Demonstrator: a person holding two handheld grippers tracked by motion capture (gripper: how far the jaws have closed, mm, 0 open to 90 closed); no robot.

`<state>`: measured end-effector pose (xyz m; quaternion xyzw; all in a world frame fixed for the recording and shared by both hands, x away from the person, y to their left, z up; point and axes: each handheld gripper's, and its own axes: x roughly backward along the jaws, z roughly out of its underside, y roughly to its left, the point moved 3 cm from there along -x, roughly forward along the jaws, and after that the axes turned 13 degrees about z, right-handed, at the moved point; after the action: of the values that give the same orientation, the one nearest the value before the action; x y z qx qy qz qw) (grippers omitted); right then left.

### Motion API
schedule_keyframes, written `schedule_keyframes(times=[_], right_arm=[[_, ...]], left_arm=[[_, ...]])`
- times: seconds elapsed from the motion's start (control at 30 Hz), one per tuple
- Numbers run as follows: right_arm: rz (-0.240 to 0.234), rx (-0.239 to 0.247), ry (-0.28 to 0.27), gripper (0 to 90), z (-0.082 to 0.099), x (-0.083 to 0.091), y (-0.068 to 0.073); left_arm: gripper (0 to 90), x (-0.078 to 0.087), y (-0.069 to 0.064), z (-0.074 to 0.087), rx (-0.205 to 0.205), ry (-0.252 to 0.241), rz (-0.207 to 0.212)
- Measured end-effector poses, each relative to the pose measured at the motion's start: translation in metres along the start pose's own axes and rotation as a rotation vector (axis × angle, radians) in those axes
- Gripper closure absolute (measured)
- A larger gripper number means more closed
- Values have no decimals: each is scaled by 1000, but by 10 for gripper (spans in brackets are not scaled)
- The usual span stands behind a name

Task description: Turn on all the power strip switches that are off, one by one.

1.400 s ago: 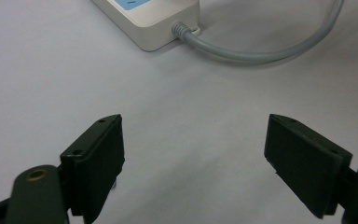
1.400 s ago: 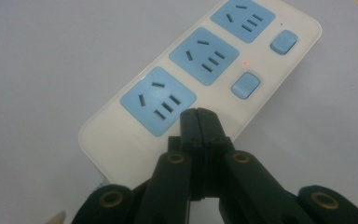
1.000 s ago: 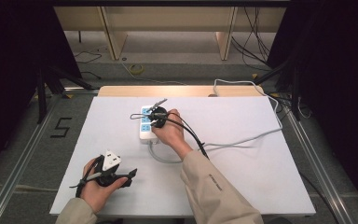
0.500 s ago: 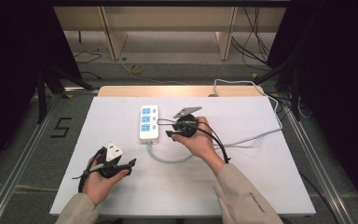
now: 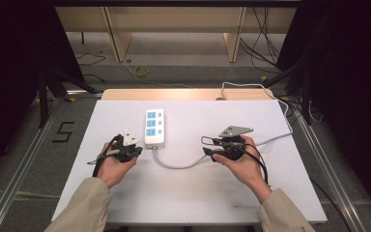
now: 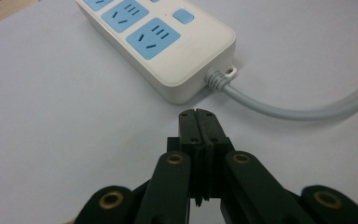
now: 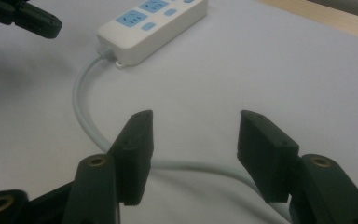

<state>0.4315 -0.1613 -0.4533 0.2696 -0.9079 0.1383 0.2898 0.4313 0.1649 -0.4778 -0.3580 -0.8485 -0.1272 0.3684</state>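
The power strip (image 5: 154, 127) lies flat on the white tabletop (image 5: 193, 193), near the far edge and a little left of the middle. Its three blue sockets are all free; no plug sits in them. Its grey cable (image 5: 178, 166) leaves the near end, curves across the tabletop to the right and goes off toward the far right corner.

The left gripper (image 6: 199, 122) is closed on nothing, its jaws pressed together, and it points at the near end of the strip, just beside the cable exit. The right gripper (image 7: 193, 140) has just been opening its jaws; they stand apart above the cable, which passes under them without touching the pads.

I judge that the work on the strip is either finished or at a pause: nothing is held, and both hands rest on the tabletop at each side of the strip. If something is left to do, it probably concerns the cable or the strip's position.
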Motion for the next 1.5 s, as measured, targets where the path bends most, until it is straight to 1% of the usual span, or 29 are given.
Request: schedule_keyframes(times=[0.07,0.17,0.2,0.27,0.43,0.47,0.53,0.57,0.6,0.73,0.83,0.9,1.0,1.07,1.17,1.27,1.33,1.4,1.5], right_arm=[[9,-8,-8,441,8,7,-5],[25,-15,-14,433,19,15,-11],[27,-13,-13,429,23,18,-12],[35,-14,-15,420,31,23,-15],[55,-39,-24,414,48,36,-23],[58,-44,-26,412,50,38,-23],[65,-47,-26,408,55,41,-24],[65,-50,-27,407,57,42,-24],[67,-51,-29,404,59,43,-24],[60,-67,-31,400,67,48,-22],[54,-76,-31,398,74,51,-19],[48,-77,-33,396,78,52,-17],[39,-79,-35,395,82,54,-14],[36,-78,-29,395,84,55,-13],[28,-73,-31,392,84,56,-11],[24,-71,-29,387,86,56,-8],[20,-73,-25,385,87,56,-7],[23,-71,-23,384,89,56,-7],[24,-73,-31,383,90,57,-6]], left_arm=[[897,-4,2,-8,-1,2,16],[897,-10,6,-22,-22,9,23],[897,-11,7,-27,-32,19,25],[897,-13,11,-35,-35,22,22],[897,-20,17,-55,-46,25,17],[897,-22,18,-58,-43,22,17],[897,-23,20,-64,-55,29,11],[897,-24,21,-67,-50,27,9],[897,-25,22,-69,-55,32,8],[898,-29,29,-78,-58,32,-5],[897,-32,34,-84,-65,16,-24],[897,-35,36,-88,-71,13,-22],[898,-41,38,-91,-75,22,-23],[898,-44,39,-94,-78,20,-26],[898,-49,40,-97,-91,30,-24],[898,-54,43,-102,-91,35,-25],[898,-58,45,-104,-90,34,-27],[898,-61,48,-106,-99,36,-33],[898,-65,53,-108,-95,31,-39]])
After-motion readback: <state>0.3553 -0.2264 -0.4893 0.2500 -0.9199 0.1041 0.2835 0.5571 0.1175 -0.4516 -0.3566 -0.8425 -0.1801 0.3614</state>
